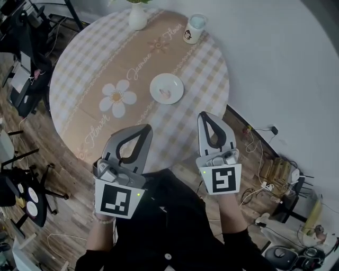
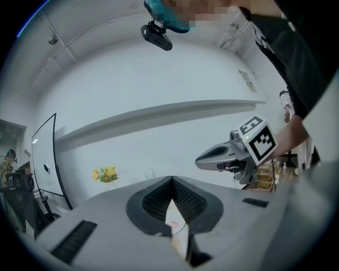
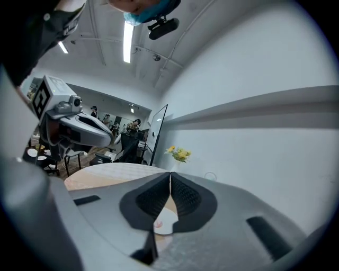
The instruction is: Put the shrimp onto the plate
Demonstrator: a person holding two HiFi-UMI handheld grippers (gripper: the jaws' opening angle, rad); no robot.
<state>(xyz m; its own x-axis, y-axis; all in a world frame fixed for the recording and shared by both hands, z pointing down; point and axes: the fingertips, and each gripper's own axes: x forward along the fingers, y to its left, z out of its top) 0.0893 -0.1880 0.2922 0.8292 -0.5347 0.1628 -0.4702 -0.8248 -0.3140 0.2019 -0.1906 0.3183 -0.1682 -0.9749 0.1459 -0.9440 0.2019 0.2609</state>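
Note:
A small white plate sits near the middle of the round table, with a pink shrimp lying on it. Through the gap below each gripper's closed tips a sliver of the plate shows, and the shrimp is a pink speck on it. My left gripper is shut and empty over the table's near edge. My right gripper is shut and empty too, just right of the left one and nearer the plate.
A white vase with yellow flowers stands at the table's far edge, a mug to its right. Chairs and stands crowd the floor at left; cables and boxes lie at right by the wall.

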